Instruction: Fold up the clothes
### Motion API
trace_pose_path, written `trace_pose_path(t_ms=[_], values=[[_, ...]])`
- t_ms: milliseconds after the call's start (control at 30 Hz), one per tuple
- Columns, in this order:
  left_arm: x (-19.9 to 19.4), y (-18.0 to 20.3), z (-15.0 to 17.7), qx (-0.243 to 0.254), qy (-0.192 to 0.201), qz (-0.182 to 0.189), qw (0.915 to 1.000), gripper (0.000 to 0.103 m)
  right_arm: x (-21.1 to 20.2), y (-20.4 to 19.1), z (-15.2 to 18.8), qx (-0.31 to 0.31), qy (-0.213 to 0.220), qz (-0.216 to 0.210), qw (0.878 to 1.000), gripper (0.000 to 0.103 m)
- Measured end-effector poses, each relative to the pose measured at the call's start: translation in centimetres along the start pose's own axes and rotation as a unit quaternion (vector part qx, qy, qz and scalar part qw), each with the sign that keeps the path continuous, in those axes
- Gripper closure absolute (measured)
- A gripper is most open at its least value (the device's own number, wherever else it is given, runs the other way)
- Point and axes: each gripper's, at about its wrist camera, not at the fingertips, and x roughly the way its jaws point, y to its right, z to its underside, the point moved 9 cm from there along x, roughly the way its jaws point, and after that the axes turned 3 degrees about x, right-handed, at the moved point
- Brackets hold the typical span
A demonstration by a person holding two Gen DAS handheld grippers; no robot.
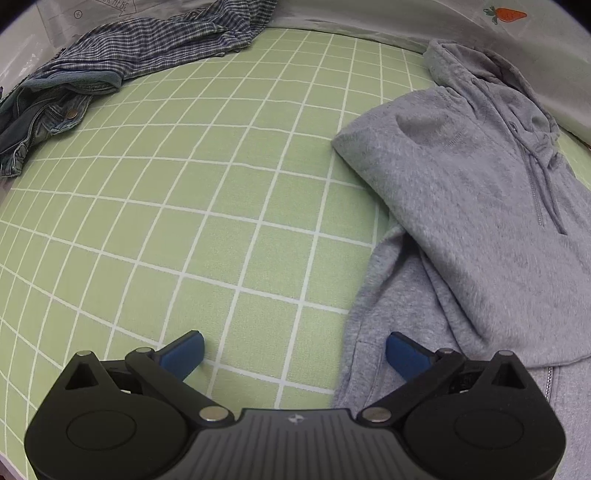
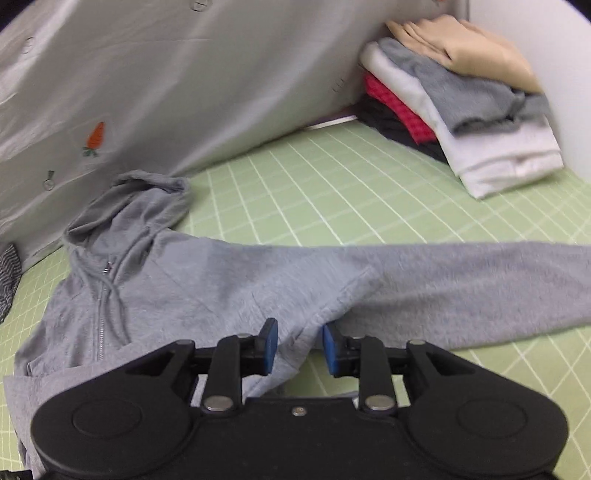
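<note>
Left wrist view: the left gripper [image 1: 294,354] hangs over the green gridded surface [image 1: 207,206] with its blue fingers [image 1: 183,355] spread wide and nothing between them.
Left gripper contact: its right-hand finger lies over the edge of the grey hoodie [image 1: 476,206]; its left-hand finger is over bare grid.
Hoodie from the left gripper: ahead and to the right, one sleeve folded across the chest, the zip and drawcord running down the front, the hood at the far end near the white cloth backdrop [image 1: 406,22].
Far left of the left gripper: a striped shirt [image 1: 155,44] and a denim garment [image 1: 40,118] lie crumpled together, well apart from the hoodie.
Right wrist view: the right gripper [image 2: 300,347] is narrowed, with a bunched fold of the hoodie [image 2: 207,280] rising between its blue fingers [image 2: 269,345]; whether the pads actually press the cloth I cannot tell.
Hoodie from the right gripper: body ahead and to the left, one sleeve stretched flat out to the right.
Far right of the right gripper: a stack of folded clothes [image 2: 465,103], beige on top, then grey, white, red and black.
Backdrop print: an orange carrot [image 2: 96,138] ahead and to the left.
</note>
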Motion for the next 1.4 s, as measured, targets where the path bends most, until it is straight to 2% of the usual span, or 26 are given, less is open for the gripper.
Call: trace_pose_path(t_ms=[67, 167, 333, 567, 600, 667, 700, 833, 1033, 1200, 1300, 1400], values=[[0.2, 0.1, -0.5, -0.006, -0.002, -0.003, 1.0, 0.0, 0.7, 0.4, 0.3, 0.007, -0.008, -0.005, 1.0, 0.058], [0.6, 0.5, -1.5, -0.008, 0.0, -0.005, 1.0, 0.0, 1.8, 0.4, 0.0, 0.004, -0.014, -0.005, 1.0, 0.048], [1.3, 1.0, -3.3, -0.009, 0.001, -0.008, 0.9999, 0.0, 3.0, 1.3, -0.5, -0.01, -0.017, 0.017, 1.0, 0.025], [2.0, 1.6, -5.7, 0.006, 0.006, -0.016, 0.9998, 0.0, 4.6, 1.7, -0.5, -0.007, -0.032, 0.002, 0.999, 0.022], [2.2, 1.7, -6.0, 0.01, 0.007, -0.016, 0.9998, 0.0, 4.6, 1.6, -0.5, -0.004, -0.03, -0.004, 1.0, 0.023], [2.4, 2.0, -6.5, 0.011, 0.007, -0.013, 0.9998, 0.0, 4.5, 1.5, -0.6, -0.001, -0.025, -0.018, 1.0, 0.033], [2.5, 2.0, -6.7, 0.01, 0.007, -0.012, 0.9999, 0.0, 4.5, 1.4, -0.7, -0.009, -0.024, -0.018, 1.0, 0.05], [2.7, 2.1, -6.9, 0.009, 0.011, -0.005, 0.9999, 0.0, 4.2, 1.2, -1.5, -0.033, -0.016, -0.016, 0.999, 0.094], [2.7, 2.1, -6.9, 0.012, 0.02, -0.004, 0.9997, 0.0, 2.2, 0.9, -4.5, -0.028, 0.033, -0.032, 0.999, 0.095], [2.7, 2.0, -7.0, 0.009, 0.028, -0.006, 0.9996, 0.0, -0.3, -0.4, -7.9, -0.018, 0.082, -0.064, 0.994, 0.095], [2.6, 2.0, -7.0, 0.008, 0.029, -0.007, 0.9995, 0.0, -2.1, -0.5, -10.3, -0.01, 0.125, -0.068, 0.99, 0.095], [2.6, 2.0, -7.0, 0.007, 0.033, -0.007, 0.9994, 0.0, -3.2, 1.3, -12.8, 0.029, 0.163, -0.052, 0.985, 0.096]])
